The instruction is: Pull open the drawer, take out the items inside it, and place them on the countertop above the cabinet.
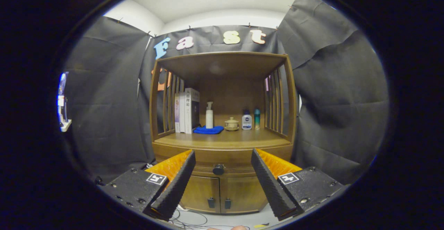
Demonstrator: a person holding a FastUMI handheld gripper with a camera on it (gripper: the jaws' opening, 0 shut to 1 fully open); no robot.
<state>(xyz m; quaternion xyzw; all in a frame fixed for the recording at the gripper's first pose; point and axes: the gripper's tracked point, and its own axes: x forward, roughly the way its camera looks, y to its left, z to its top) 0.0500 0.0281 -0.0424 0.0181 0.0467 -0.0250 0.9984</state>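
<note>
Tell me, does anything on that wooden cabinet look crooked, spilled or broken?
Nothing stands out. The books, pump bottle and small bottles stand upright on the countertop, the blue cloth lies flat, and the drawer is closed. The gripper is open, its fingers either side of the drawer knob.

The brown wooden cabinet [222, 174] stands ahead against the cloth wall. Its shut drawer with a round dark knob [218, 169] lies beyond and between the spread fingers of the hand-held gripper [223, 160]. Above it, on the counter [222, 140], from left to right: upright books [186, 110], a white pump bottle [209, 116] behind a folded blue cloth [208, 129], a small lidded ceramic cup [231, 124], a white bottle [246, 120], a slim teal bottle [257, 119]. Two cabinet doors [220, 194] sit below the drawer.
</note>
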